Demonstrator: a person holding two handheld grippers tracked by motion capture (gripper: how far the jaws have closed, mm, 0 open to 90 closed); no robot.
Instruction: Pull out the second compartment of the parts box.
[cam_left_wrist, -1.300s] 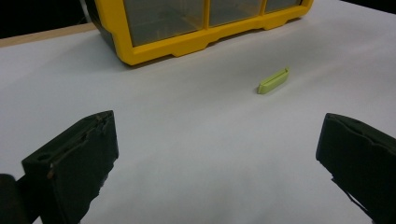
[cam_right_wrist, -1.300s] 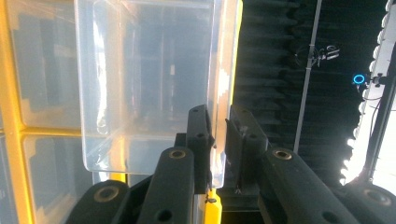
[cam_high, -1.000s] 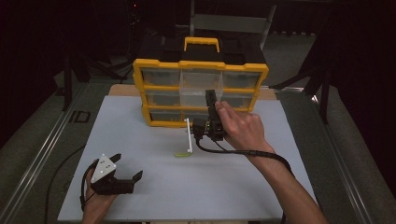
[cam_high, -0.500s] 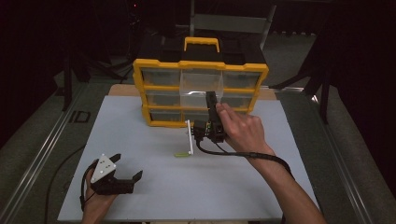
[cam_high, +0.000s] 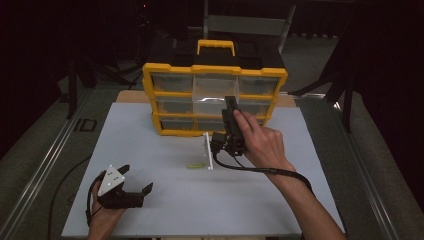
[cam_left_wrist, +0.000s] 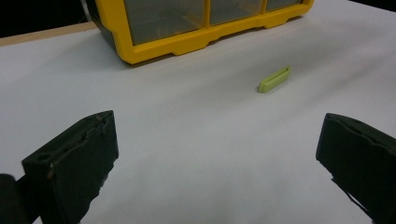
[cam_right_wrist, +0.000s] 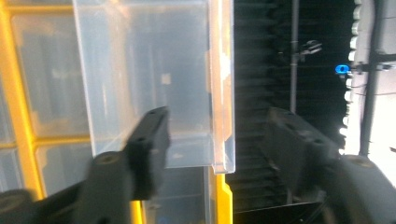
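High view: the right gripper (cam_high: 227, 131) hovers at the yellow plastic drawer cabinet (cam_high: 215, 97), a clear pulled-out drawer (cam_high: 214, 92) just ahead; a white upright strip (cam_high: 208, 151) and a small green clip (cam_high: 196, 165) lie to its left. The left gripper (cam_high: 136, 184) rests apart on the white table (cam_high: 280, 200), surrounded by free space.

Left gripper view: jaws wide, empty, clip (cam_left_wrist: 274, 79) ahead.

Right gripper view: jaws just opened, drawer's front wall (cam_right_wrist: 219, 88) between them, untouched.

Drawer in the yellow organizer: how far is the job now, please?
Done: the top middle drawer stands pulled out of the organizer. In hand: the right gripper has just been opening its jaws, with the drawer's edge between them, not pressed. Left: the green piece lies untouched on the table and likely goes in; the left gripper rests open.
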